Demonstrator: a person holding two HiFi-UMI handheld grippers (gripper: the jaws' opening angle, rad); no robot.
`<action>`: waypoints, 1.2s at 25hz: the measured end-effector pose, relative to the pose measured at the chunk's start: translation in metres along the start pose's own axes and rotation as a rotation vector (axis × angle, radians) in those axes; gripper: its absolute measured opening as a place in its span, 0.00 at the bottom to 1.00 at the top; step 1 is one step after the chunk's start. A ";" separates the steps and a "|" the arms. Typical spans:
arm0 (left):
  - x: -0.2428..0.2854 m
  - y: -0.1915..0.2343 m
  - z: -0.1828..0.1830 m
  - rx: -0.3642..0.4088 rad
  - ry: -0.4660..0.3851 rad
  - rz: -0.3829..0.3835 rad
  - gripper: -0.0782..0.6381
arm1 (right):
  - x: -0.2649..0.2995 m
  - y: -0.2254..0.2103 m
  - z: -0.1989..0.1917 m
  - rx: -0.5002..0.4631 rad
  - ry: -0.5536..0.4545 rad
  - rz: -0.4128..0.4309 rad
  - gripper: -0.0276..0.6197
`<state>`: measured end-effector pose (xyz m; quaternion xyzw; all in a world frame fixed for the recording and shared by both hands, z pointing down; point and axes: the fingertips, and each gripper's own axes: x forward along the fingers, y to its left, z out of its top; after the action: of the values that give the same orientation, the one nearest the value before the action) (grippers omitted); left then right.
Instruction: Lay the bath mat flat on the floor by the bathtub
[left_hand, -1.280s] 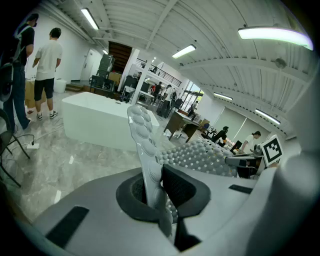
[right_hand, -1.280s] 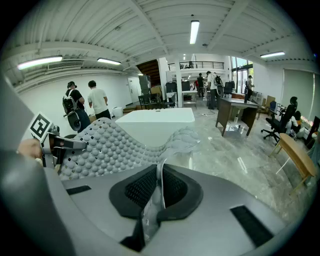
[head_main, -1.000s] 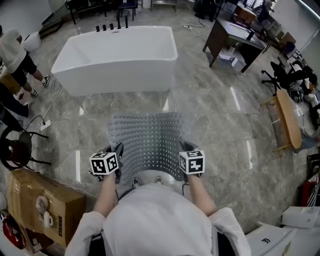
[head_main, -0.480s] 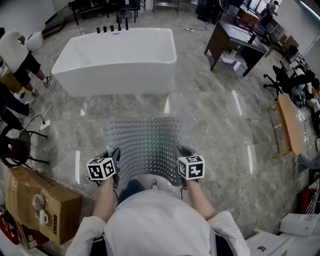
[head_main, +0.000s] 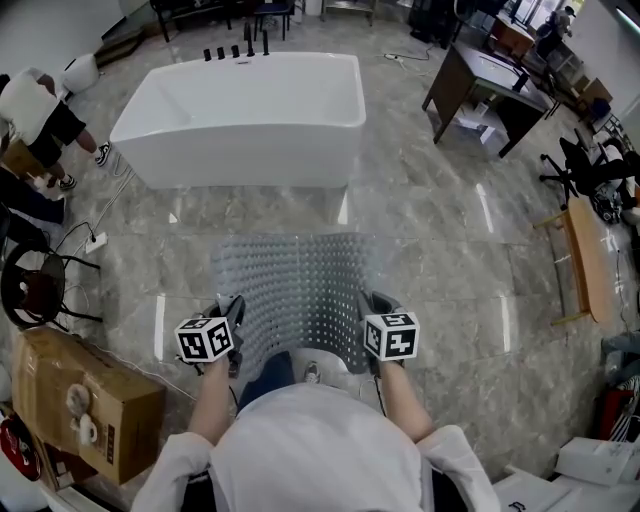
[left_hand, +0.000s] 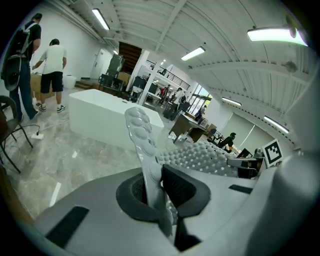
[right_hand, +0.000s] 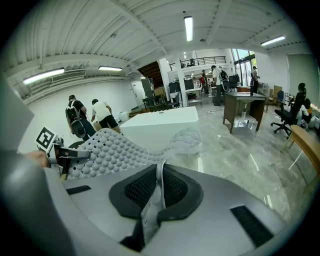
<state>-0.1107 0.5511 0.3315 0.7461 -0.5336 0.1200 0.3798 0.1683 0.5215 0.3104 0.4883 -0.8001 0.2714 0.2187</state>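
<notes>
- The grey marble floor (head_main: 450, 270) runs out of frame on every side.
- The white bathtub (head_main: 240, 110) stands at the top of the head view.
- The clear, bubbled bath mat (head_main: 295, 285) is held up, stretched between both grippers and apart from the tub. Its near edge is hidden behind the person's head (head_main: 320, 440).
- The cardboard box (head_main: 85, 400) carries print too small to read.
- The left gripper (left_hand: 155, 187) pinches the mat's left edge.
- The right gripper (right_hand: 159, 187) is clamped on its right edge.
</notes>
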 end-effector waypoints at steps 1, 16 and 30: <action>0.005 0.004 0.005 -0.001 -0.001 -0.002 0.17 | 0.005 -0.001 0.004 -0.001 0.002 -0.004 0.10; 0.079 0.083 0.123 0.055 0.024 -0.077 0.17 | 0.100 0.003 0.093 0.039 -0.018 -0.096 0.10; 0.144 0.106 0.185 0.059 0.056 -0.110 0.17 | 0.160 -0.030 0.153 0.057 -0.008 -0.131 0.10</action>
<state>-0.1886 0.3058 0.3360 0.7815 -0.4773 0.1353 0.3783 0.1140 0.3050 0.3002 0.5464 -0.7594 0.2772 0.2189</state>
